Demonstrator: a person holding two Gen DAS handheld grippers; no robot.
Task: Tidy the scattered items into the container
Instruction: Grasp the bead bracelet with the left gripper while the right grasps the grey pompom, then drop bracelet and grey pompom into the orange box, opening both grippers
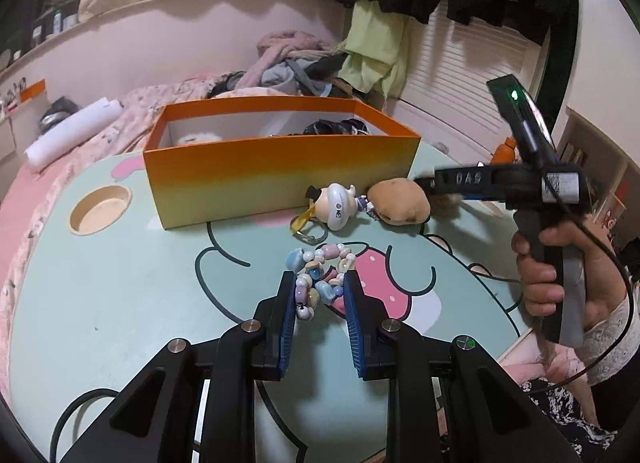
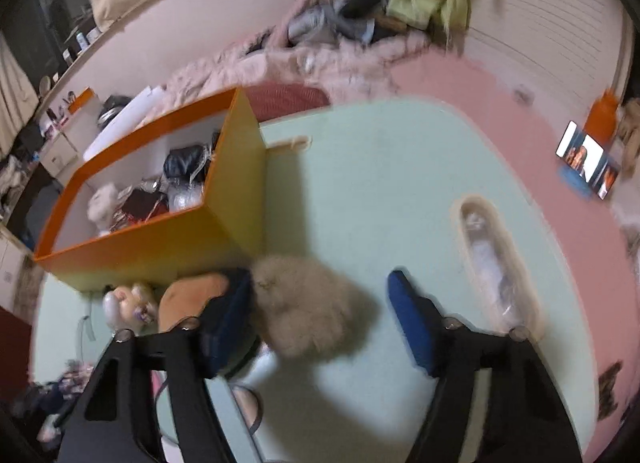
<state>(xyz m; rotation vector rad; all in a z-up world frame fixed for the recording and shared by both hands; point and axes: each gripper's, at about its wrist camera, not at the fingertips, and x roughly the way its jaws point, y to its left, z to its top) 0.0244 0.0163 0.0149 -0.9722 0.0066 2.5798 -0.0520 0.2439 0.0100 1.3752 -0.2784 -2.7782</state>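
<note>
Only the left wrist view shows the left gripper (image 1: 320, 287) clenched on a pastel bead bracelet (image 1: 318, 275) lying on the mint cartoon table (image 1: 120, 283), with a white figurine keychain (image 1: 338, 205) and brown plush (image 1: 398, 201) just beyond it, against the orange box (image 1: 280, 167). The right wrist view, blurred, shows the right gripper (image 2: 320, 303) unclenched, straddling what seems a fluffy beige pompom (image 2: 308, 315) touching its left pad. A hand (image 1: 556, 267) grips that tool's handle, tilted downward.

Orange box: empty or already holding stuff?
Holding stuff. The orange box already contains a white fluffy toy and dark wrapped items.
</note>
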